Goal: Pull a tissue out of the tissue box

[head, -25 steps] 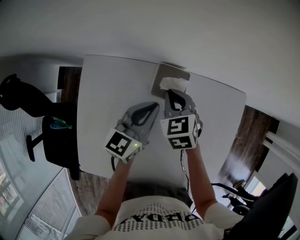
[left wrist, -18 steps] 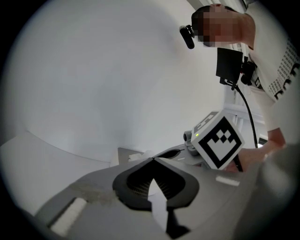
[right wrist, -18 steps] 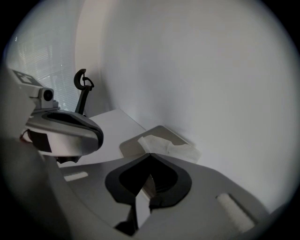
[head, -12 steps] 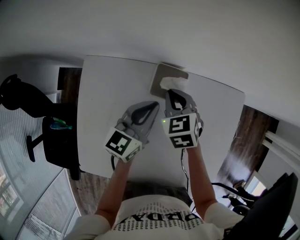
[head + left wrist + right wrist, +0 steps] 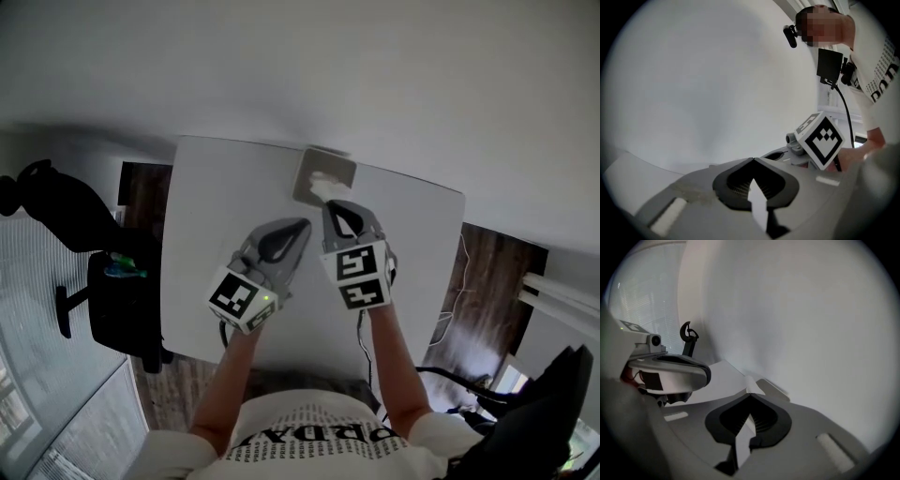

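Nearest, left gripper [image 5: 302, 225]: jaws together on nothing, held over the white table [image 5: 202, 216], just left of the right gripper [image 5: 330, 203]. Right gripper: jaws closed, tips apparently pinching the peak of the tissue [image 5: 322, 186], which makes it the working hand. Farthest, tissue box [image 5: 339, 167]: at the table's far edge by the wall, just beyond and below those tips, so the tissue runs from the slot up to the jaws and the pull should go up and nearward.

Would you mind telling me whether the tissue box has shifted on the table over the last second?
No. The tissue box still sits midway along the far edge of the table; only the camera's framing changed.
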